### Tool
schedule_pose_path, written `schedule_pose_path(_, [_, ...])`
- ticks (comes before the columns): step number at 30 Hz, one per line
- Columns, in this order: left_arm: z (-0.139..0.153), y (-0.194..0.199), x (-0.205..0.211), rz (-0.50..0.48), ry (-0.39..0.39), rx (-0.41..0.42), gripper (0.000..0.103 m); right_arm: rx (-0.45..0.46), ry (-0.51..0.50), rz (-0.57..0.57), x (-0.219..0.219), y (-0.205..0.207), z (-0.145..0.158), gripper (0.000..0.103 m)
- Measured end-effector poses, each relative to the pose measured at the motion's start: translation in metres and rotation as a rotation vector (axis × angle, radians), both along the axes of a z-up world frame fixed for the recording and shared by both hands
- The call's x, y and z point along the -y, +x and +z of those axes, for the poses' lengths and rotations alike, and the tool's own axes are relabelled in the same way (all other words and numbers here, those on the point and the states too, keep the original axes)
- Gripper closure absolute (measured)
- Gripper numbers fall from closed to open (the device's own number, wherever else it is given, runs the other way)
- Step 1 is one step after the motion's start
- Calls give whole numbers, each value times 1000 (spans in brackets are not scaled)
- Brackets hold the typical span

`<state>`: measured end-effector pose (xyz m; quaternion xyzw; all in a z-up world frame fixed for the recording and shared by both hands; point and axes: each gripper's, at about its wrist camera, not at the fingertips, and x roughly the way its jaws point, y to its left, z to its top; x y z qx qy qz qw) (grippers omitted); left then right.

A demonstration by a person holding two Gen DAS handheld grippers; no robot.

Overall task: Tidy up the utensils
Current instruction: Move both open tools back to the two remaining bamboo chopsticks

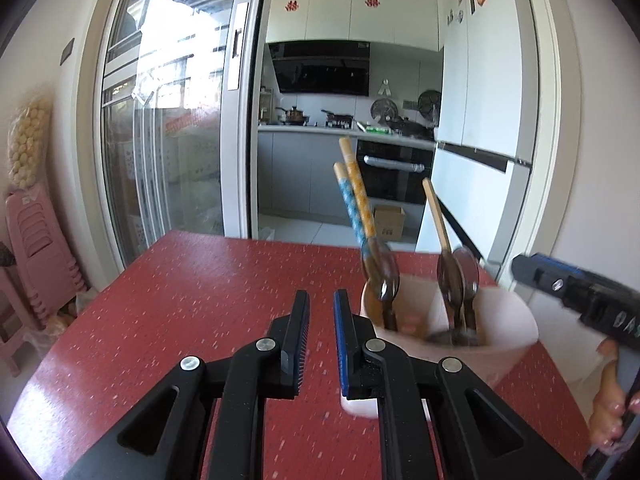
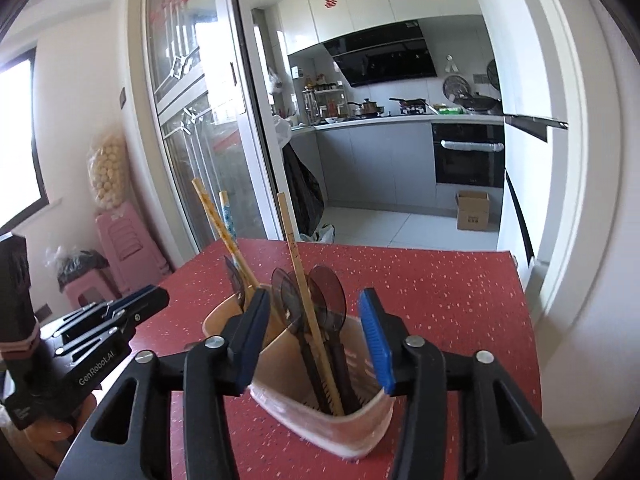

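red table (image 2: 440, 300) bears pale holder (image 2: 360, 432) of utensils (image 2: 320, 320).

A red speckled desk (image 2: 440, 280) stands before an open sliding glass door with a white frame (image 1: 236, 120). Beyond it lies a kitchen with a pale tiled floor (image 2: 380, 224), grey lower cabinets (image 2: 372, 160), glossy white upper cabinets (image 1: 352, 12), a black slanted range hood (image 2: 384, 52) and a black built-in oven (image 2: 470, 156). A brown cardboard box (image 2: 473, 210) sits on the floor near the oven. At far left, stacked pink plastic stools (image 1: 36, 236) stand against the white wall. Daylight streams through the glass.
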<state>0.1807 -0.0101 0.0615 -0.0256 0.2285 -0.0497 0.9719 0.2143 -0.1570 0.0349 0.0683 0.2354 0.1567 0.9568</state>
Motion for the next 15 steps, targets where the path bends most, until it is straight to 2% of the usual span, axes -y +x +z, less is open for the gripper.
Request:
schedule_pose_path(3, [-6, -11, -5, -24, 14, -49, 61, -20, 18, -7, 3, -14, 2, 41])
schedule_pose_path(5, [-10, -20, -10, -33, 20, -77, 61, -46, 27, -14, 4, -24, 0, 31])
schedule_pose_path(11, [-25, -49, -27, -30, 20, -141, 59, -140, 13, -30, -1, -54, -14, 29])
schedule_pose_path(12, [-28, -54, -32, -28, 16, -160, 46, -161, 10, -34, -3, -59, -18, 29])
schedule_pose_path(13, [-31, -57, -35, -22, 14, -174, 0, -181, 6, -36, -5, -63, -20, 29])
schedule_pose_path(15, [-34, -70, -43, 13, 7, -173, 0, -225, 3, -35, -10, -71, -29, 29])
